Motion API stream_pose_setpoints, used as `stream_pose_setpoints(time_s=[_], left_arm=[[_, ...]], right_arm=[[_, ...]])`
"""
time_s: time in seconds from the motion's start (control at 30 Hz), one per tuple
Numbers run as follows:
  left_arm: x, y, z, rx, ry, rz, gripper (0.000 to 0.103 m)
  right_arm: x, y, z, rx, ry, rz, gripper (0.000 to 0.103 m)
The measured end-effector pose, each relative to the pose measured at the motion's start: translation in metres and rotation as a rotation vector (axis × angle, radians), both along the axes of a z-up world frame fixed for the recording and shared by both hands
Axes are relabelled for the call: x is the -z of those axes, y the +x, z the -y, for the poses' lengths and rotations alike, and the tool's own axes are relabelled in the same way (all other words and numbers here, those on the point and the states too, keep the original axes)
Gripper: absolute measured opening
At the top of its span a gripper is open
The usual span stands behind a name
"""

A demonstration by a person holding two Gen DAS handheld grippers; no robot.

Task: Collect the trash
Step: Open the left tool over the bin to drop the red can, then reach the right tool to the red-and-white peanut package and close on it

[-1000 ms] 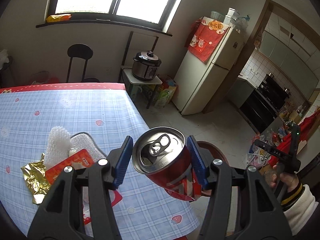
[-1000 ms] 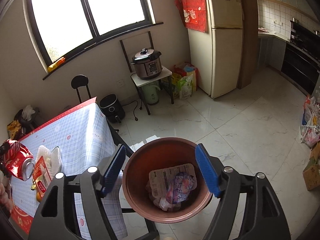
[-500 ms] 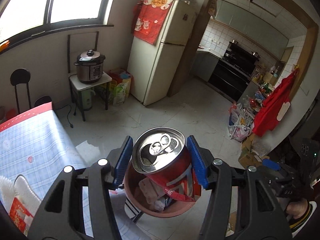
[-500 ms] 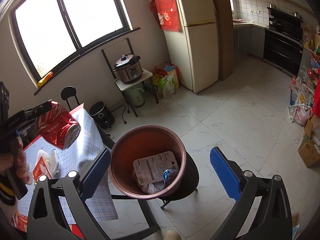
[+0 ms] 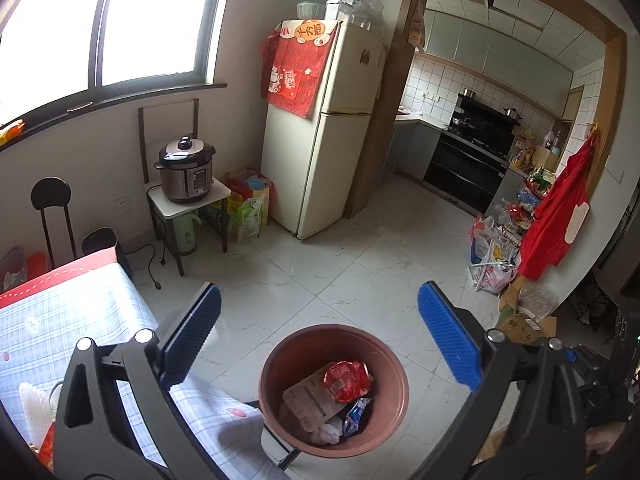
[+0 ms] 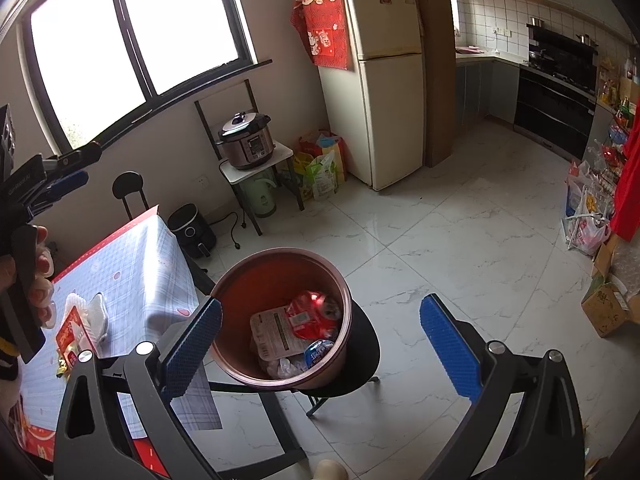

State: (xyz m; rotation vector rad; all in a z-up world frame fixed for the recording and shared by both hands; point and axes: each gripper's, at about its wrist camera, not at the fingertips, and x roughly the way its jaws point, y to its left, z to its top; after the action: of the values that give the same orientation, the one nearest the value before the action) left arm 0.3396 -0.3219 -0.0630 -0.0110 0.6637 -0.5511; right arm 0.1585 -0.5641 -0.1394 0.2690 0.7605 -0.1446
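A crushed red can (image 5: 346, 376) lies in the brown bin (image 5: 276, 360) on top of a flat paper pack and wrappers. My left gripper (image 5: 318, 296) hangs above the bin, its jaws opening with nothing between them. In the right wrist view the can (image 6: 310, 314) shows inside the same bin (image 6: 272, 276), which stands on a black stool (image 6: 360, 360). My right gripper (image 6: 320, 306) is open and empty just in front of the bin. On the checked table (image 6: 140, 272) lie a red packet (image 6: 72, 340), a foil tray (image 6: 98, 316) and gold wrapping.
A fridge (image 5: 320, 140) stands at the back, with a pressure cooker (image 5: 184, 172) on a small stand and shopping bags (image 5: 248, 208) beside it. A black air fryer (image 6: 192, 228) sits on the floor by the table. Boxes and bags (image 6: 600, 280) crowd the right wall.
The left gripper swung from over the table to above the bin with the can, then opened, and the can now lies in the bin. The right gripper opened wider.
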Motion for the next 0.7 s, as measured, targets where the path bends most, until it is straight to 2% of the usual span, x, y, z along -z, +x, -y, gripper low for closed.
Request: stream_pose_setpoints(time_s=[0.23,0.37,0.53,0.7], left_arm=[[-0.003,-0.020,-0.074,-0.111,0.049,0.011,0.097],[-0.008,-0.041,-0.126,-0.180,0.073,0.047,0.097],[-0.008,-0.078,-0.203,-0.272,0.097,0.093,0.098],[0.001,-0.118,-0.293,-0.417,0.097,0.119,0.098]], right_arm=[[-0.007,0.003,-0.026,-0.031,-0.003,0.010,0.098],[-0.011,0.007,-0.049,-0.063,-0.004,0.015,0.098],[-0.012,0.014,-0.085,-0.115,-0.007,0.016,0.098],[-0.014,0.022,-0.128,-0.183,-0.021,0.008,0.098]])
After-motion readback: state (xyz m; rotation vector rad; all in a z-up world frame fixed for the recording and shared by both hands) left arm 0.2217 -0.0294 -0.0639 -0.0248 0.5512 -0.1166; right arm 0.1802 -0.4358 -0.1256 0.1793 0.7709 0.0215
